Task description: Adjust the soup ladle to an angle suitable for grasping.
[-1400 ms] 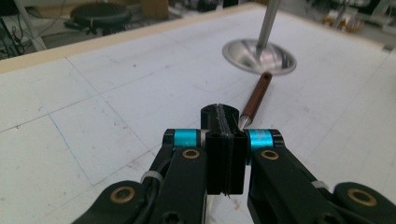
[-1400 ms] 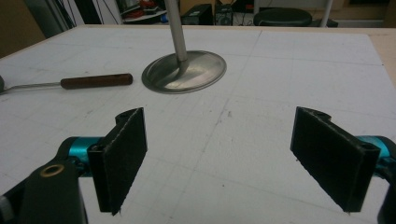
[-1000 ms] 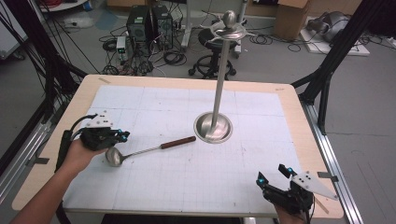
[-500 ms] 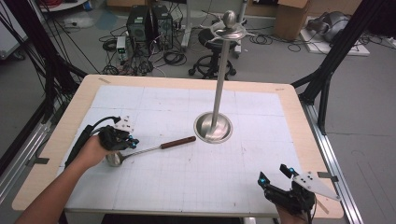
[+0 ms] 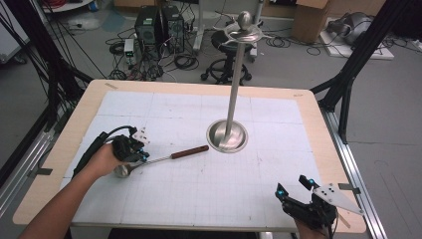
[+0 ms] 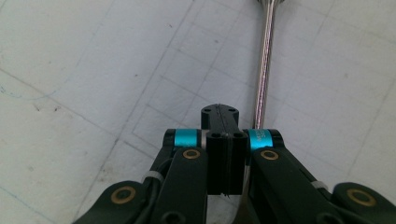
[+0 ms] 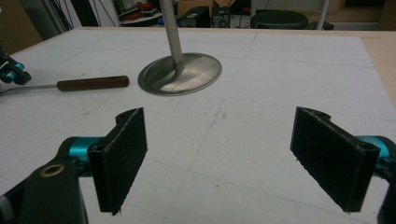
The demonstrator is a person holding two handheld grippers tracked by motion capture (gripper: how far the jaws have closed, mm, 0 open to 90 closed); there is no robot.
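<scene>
A steel ladle lies on the white mat, its bowl [image 5: 123, 171] at the left and its brown wooden handle [image 5: 190, 152] pointing right toward the stand. My left gripper [image 5: 141, 154] hovers low over the thin shaft just right of the bowl. In the left gripper view its jaws [image 6: 219, 113] are pressed together with nothing between them, and the shiny shaft [image 6: 263, 70] runs past on their right side. My right gripper [image 5: 293, 189] rests at the table's front right, jaws wide open [image 7: 219, 158] and empty.
A tall metal stand [image 5: 234, 84] with a round dished base [image 5: 227, 136] rises from the mat's middle, just right of the ladle handle. The wooden table edge [image 5: 318, 129] frames the mat. Cables, a stool and boxes sit on the floor beyond.
My left gripper has moved right and down, from the table's left side to just above the ladle's shaft by the bowl. The right gripper has stayed put.
</scene>
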